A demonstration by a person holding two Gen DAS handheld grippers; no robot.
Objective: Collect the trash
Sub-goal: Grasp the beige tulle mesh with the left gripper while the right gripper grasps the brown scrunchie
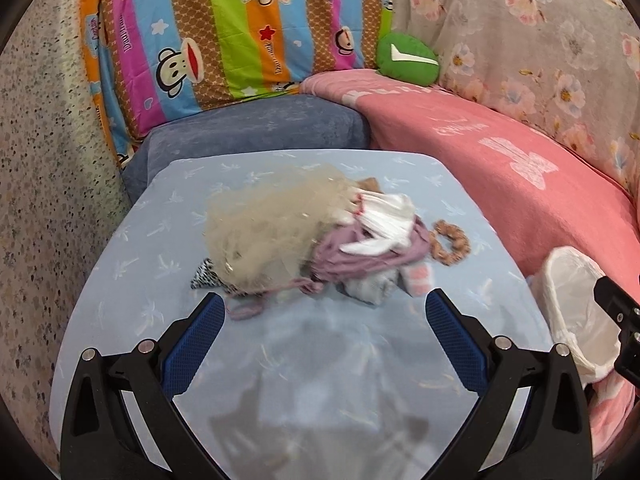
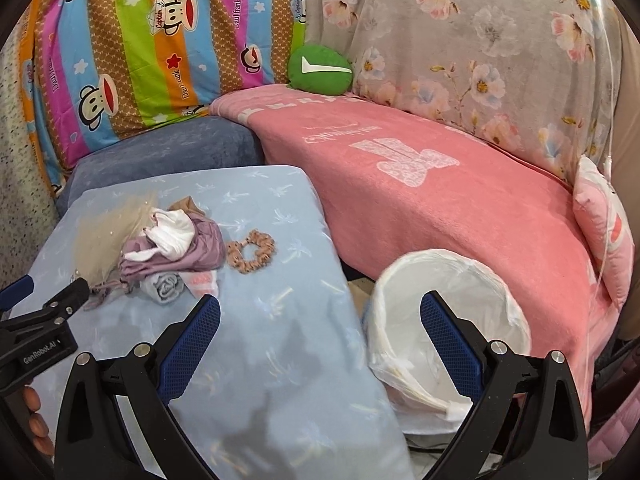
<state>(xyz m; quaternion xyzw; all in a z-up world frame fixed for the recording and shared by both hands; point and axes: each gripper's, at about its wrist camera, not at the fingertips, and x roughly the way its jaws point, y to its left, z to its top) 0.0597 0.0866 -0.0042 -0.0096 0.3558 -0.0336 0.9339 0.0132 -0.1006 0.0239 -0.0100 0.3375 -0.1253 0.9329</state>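
Left gripper (image 1: 325, 312): we see its blue-padded fingers (image 1: 196, 340) spread wide with nothing between them, hovering over the near part of the pale blue cloth-covered table (image 1: 120, 264), tips just short of the pile.

Right gripper (image 2: 320, 312): its two blue pads are also splayed apart and empty; the left pad hangs over the table's right edge, the right pad over the bin's mouth.

Pile of soft scraps (image 1: 316, 240): it lies near the table's middle, its long axis running left to right in the left wrist view. We make out a beige mesh puff (image 1: 260, 232) at the left end, a mauve fabric bundle (image 1: 360, 256) with white crumpled cloth (image 1: 384, 216) on top, a grey rolled piece (image 2: 164, 286) at the near side, and a mauve cord (image 1: 256, 304) trailing toward the left gripper.

Pink-brown ruffled hair scrunchie (image 2: 251, 256): it lies flat just to the right of the pile; we cannot tell whether it touches the mauve bundle.

Round bin lined with a white plastic bag (image 2: 452, 320): it stands beside the table's right edge, mouth open upward, between the table and the pink blanket (image 2: 440, 200).

Beyond: a small green cushion (image 2: 320, 70) rests at the back of the blanket, against the striped cartoon-monkey fabric (image 2: 152, 40).
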